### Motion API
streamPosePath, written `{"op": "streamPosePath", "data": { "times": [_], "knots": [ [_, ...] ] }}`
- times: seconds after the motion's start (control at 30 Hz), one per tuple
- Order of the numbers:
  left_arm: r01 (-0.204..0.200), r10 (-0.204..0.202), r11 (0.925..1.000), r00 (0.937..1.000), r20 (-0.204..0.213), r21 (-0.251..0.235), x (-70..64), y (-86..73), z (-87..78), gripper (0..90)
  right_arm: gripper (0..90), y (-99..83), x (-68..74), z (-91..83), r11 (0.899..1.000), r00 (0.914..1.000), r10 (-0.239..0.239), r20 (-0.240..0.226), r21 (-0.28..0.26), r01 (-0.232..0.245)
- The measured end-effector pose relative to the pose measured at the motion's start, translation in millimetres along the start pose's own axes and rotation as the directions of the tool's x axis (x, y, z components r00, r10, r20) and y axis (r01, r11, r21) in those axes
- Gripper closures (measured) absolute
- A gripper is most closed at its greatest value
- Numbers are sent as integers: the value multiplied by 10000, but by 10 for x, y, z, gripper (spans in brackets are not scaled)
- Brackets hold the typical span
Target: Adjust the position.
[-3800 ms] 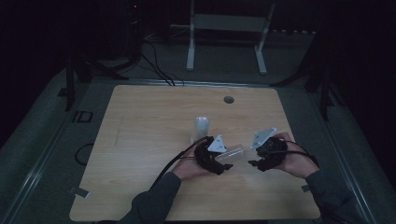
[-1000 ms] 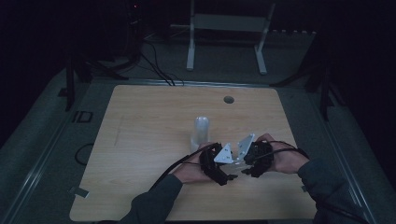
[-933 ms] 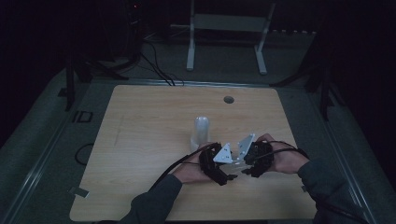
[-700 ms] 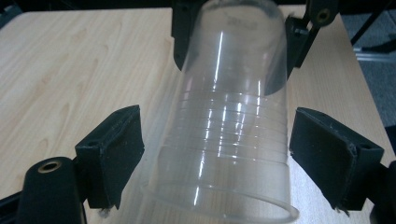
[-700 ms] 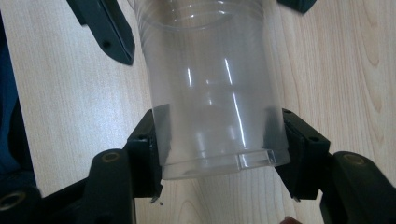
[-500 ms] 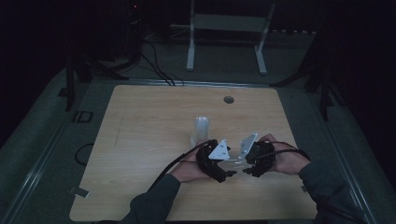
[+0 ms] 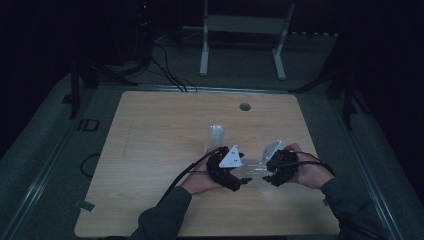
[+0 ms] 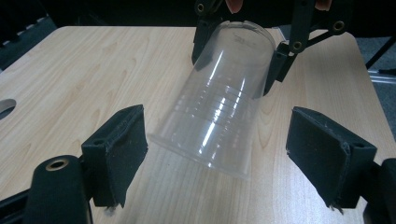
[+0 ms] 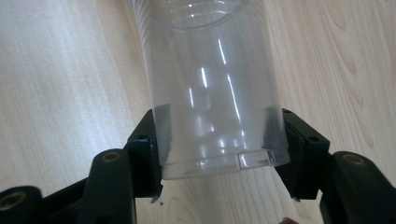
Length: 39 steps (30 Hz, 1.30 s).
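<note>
Dark room, pale wood table [image 7: 150, 150]. High view: both hands sit closer together than 3.8 s ago; second clear cup [image 7: 216, 137] stands beyond them.

Left gripper view: left gripper [image 8: 233, 154] spread wide, held cup [image 8: 219, 102] between its pads, untouched.

Right gripper view: right gripper [image 9: 219, 140] pinches cup base; rim cut off.

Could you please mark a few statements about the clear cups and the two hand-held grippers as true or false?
1. The right hand-held gripper grips a clear plastic cup near its base. True.
2. The left hand-held gripper is clamped on that cup. False: its jaws stand open on either side of the rim.
3. Another clear cup stands on the wooden table. True.
4. The held cup is full of water. False: it looks empty.
</note>
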State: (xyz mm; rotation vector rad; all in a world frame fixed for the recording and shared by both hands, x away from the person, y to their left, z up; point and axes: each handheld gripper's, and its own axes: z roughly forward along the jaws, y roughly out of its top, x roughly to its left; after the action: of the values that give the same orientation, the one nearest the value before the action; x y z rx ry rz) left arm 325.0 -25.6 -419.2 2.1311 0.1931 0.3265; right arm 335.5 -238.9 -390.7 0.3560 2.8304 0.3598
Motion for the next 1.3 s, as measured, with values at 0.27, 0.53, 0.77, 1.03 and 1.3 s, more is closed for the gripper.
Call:
{"op": "streamPosePath", "data": {
  "times": [0.27, 0.53, 0.77, 1.03, 1.3],
  "knots": [
    [98, -101, 9999, 9998, -189, -125, 10, -11, -4, 207, 418, -67, -29, 18, 9970, 9968, 742, 280, -243, -735],
    [188, -193, 9997, 9994, -275, -175, 20, -23, -4, 208, 418, -117, -7, 22, 9882, 9870, 1457, 683, -580, -1419],
    [229, -237, 9995, 9991, -351, -216, 27, -31, -7, 208, 418, -135, 3, 54, 9796, 9768, 1937, 911, -712, -1877],
    [319, -330, 9991, 9986, -422, -267, 39, -43, -20, 208, 418, -165, -8, 77, 9657, 9624, 2489, 1085, -1041, -2380],
    [390, -405, 9987, 9981, -465, -319, 47, -45, -26, 209, 418, -182, -6, 101, 9527, 9490, 2919, 1194, -1238, -2775]
  ]
}}
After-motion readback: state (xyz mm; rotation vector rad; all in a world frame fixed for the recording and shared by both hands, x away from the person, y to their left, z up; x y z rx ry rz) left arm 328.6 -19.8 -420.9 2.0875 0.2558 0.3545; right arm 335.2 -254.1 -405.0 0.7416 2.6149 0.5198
